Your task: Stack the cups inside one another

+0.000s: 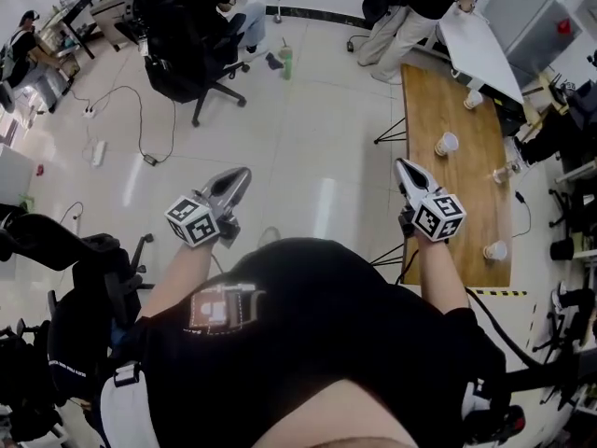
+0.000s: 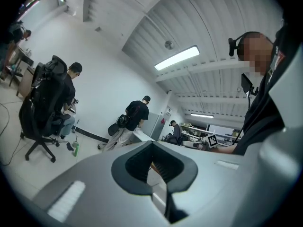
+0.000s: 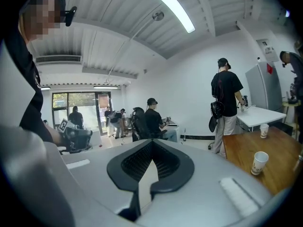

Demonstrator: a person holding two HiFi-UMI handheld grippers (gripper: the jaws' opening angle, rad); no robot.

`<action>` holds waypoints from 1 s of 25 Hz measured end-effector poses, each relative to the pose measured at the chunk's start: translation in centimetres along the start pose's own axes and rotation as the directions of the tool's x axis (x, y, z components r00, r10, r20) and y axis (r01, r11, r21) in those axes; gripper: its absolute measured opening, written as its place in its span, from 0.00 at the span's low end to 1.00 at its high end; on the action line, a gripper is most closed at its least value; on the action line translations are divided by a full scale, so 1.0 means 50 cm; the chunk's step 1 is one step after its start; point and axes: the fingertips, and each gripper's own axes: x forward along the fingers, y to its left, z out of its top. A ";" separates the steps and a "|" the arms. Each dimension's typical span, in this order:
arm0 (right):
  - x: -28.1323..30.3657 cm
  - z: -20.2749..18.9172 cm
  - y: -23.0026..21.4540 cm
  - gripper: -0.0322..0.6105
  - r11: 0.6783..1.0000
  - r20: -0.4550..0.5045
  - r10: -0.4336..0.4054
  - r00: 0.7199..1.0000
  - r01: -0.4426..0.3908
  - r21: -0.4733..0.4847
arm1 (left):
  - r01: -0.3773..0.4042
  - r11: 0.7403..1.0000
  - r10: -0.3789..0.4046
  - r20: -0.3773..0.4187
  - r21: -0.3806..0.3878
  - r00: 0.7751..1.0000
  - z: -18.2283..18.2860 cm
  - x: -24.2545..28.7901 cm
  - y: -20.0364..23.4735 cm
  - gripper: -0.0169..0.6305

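Observation:
Three white paper cups stand apart on a long wooden table (image 1: 466, 180) at the right: a far cup (image 1: 474, 99), a middle cup (image 1: 447, 144) and a near cup (image 1: 495, 250). My right gripper (image 1: 403, 166) is shut and empty, held over the floor just left of the table's edge. The right gripper view has its jaws (image 3: 151, 143) pressed together, with two cups (image 3: 259, 162) (image 3: 264, 130) on the table to the right. My left gripper (image 1: 244, 173) is shut and empty, over bare floor far from the table. Its jaws (image 2: 152, 144) hold nothing.
A black office chair (image 1: 187, 35) with a seated person stands at the far left. Cables and a power strip (image 1: 98, 152) lie on the floor. A green bottle (image 1: 285, 61) stands on the floor. Another person (image 3: 226, 103) stands by a white table (image 1: 480, 49) beyond the wooden one.

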 end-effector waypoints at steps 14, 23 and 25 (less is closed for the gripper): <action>0.369 0.121 -0.217 0.07 0.985 0.039 -0.172 0.984 0.171 0.011 | 0.172 0.985 -0.168 -0.106 0.028 0.980 0.179 0.366 0.406 0.03; 0.477 0.198 -0.468 0.07 0.987 0.058 -0.161 0.985 0.160 0.020 | 0.201 0.979 -0.194 -0.129 0.039 0.972 0.224 0.689 0.476 0.03; 0.489 0.215 -0.522 0.07 0.982 0.065 -0.189 0.980 0.187 0.037 | 0.236 0.971 -0.227 -0.144 0.047 0.963 0.239 0.760 0.478 0.03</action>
